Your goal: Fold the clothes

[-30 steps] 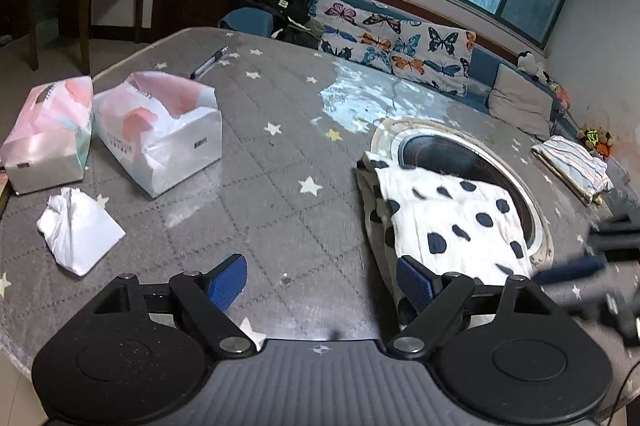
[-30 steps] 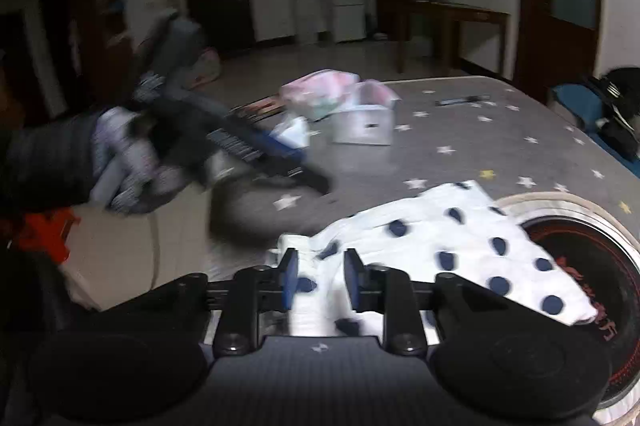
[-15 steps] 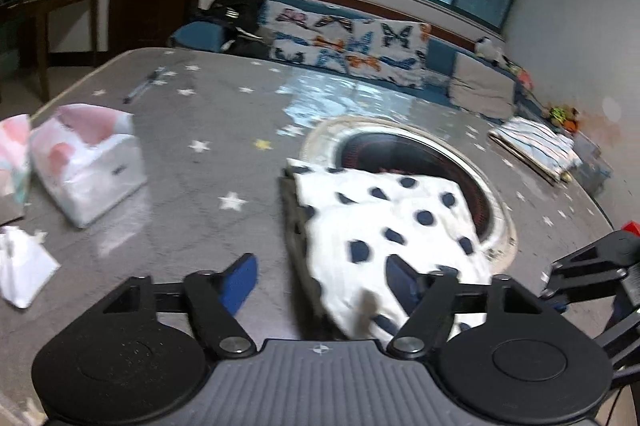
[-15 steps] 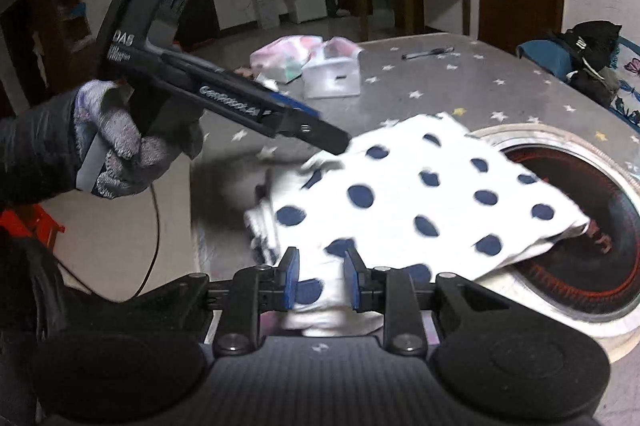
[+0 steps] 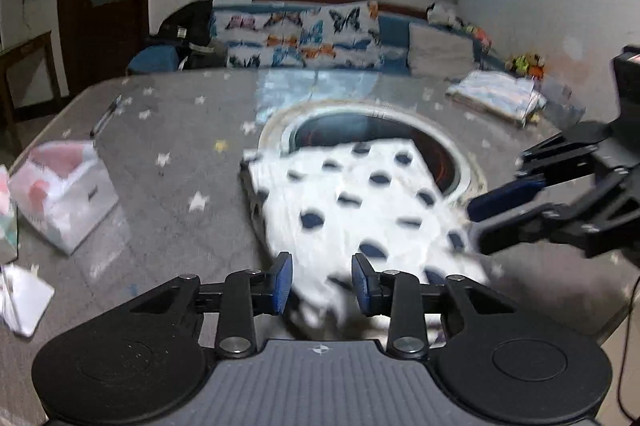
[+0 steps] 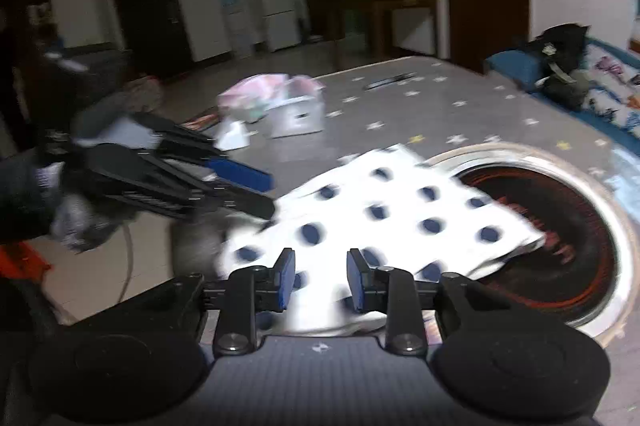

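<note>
A folded white garment with dark blue dots [image 5: 352, 202] lies on the grey star-patterned table [image 5: 168, 130], partly over a round inset burner [image 5: 384, 130]. My left gripper [image 5: 322, 282] is shut on the garment's near edge, cloth bunched between its blue pads. My right gripper [image 6: 320, 278] is also shut on the garment [image 6: 384, 218] at its near edge. Each gripper shows in the other view: the right one [image 5: 504, 194] at the garment's right side, the left one [image 6: 240, 172] at its left side.
Two tissue packs [image 5: 68, 186] and a crumpled tissue [image 5: 20, 298] lie at the table's left. A pen [image 5: 106, 114] lies at the far left. A folded striped cloth [image 5: 496, 96] sits at the far right. A butterfly-print sofa [image 5: 304, 34] stands behind the table.
My left gripper swung right over the garment's near edge and closed from wide open onto the cloth. My right gripper stayed on the garment and its jaws stand a little wider.
</note>
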`<move>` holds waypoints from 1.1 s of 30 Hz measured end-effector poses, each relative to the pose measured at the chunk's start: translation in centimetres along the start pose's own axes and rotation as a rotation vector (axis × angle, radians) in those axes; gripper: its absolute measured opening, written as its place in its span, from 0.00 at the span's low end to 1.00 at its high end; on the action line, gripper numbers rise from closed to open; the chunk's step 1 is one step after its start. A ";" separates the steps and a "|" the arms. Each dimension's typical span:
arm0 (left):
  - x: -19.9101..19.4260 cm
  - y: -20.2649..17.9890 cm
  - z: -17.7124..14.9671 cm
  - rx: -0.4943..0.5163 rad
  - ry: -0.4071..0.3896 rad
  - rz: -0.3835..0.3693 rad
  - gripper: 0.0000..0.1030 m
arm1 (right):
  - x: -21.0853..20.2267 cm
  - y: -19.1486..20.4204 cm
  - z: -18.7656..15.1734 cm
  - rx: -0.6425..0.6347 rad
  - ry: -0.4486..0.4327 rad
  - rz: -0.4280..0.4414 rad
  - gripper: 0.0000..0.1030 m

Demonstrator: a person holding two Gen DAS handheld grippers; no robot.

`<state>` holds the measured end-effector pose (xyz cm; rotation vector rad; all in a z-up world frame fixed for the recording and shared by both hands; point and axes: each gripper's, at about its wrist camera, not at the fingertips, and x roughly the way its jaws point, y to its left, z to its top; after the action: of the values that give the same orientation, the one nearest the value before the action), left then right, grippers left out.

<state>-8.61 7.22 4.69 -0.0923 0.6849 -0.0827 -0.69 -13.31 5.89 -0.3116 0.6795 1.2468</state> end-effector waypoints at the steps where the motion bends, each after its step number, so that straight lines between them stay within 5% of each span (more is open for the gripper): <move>1: 0.0 -0.1 0.3 -0.006 -0.013 -0.012 0.35 | 0.3 -0.3 0.2 0.001 -0.003 -0.022 0.31; 22: 2.8 -0.4 -1.1 -0.039 0.065 -0.058 0.36 | 8.2 -11.7 0.4 0.219 0.017 -0.293 0.33; 27: 2.7 -0.1 -1.1 -0.047 0.072 -0.061 0.39 | 8.3 -11.9 1.6 0.203 0.007 -0.308 0.33; 33: 2.2 -0.4 -0.5 -0.048 0.051 -0.064 0.42 | 9.0 -9.2 3.7 0.124 0.007 -0.190 0.34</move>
<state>-7.29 6.60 2.95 -0.1586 0.7347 -0.1300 10.48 -7.20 1.81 -0.2710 0.7135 1.0189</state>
